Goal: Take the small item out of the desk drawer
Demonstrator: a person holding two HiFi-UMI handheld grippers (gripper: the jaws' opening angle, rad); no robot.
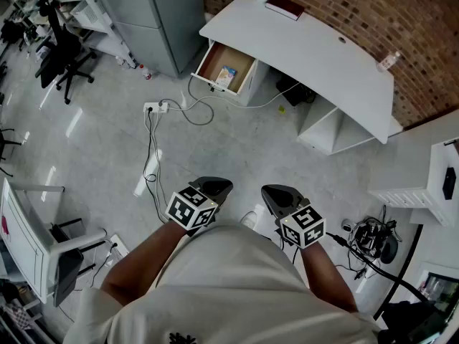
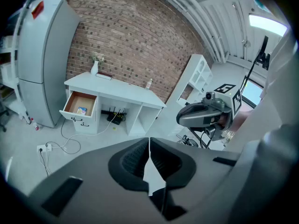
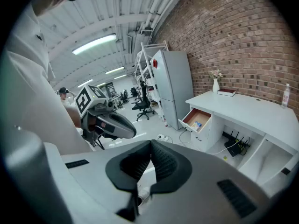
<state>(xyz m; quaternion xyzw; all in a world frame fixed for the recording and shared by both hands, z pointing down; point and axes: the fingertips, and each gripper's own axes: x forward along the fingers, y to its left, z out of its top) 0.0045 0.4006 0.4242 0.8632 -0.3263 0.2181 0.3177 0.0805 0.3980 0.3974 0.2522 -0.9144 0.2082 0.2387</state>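
A white desk [image 1: 315, 56] stands against the brick wall, well ahead of me. Its left drawer [image 1: 224, 68] is pulled out, and a small blue and yellow item [image 1: 226, 75] lies inside on the brown bottom. The same drawer [image 2: 80, 105] and item [image 2: 82, 110] show far off in the left gripper view, and the drawer [image 3: 198, 120] in the right gripper view. My left gripper [image 1: 214, 187] and right gripper [image 1: 276, 193] are held close to my body over the floor. Both are shut and empty.
A grey cabinet [image 1: 154, 20] stands left of the desk. A power strip [image 1: 156, 107] and cables [image 1: 197, 110] lie on the floor between me and the drawer. Office chairs [image 1: 61, 49] are at far left. A white shelf unit [image 1: 423, 185] and cable clutter [image 1: 369, 236] are at right.
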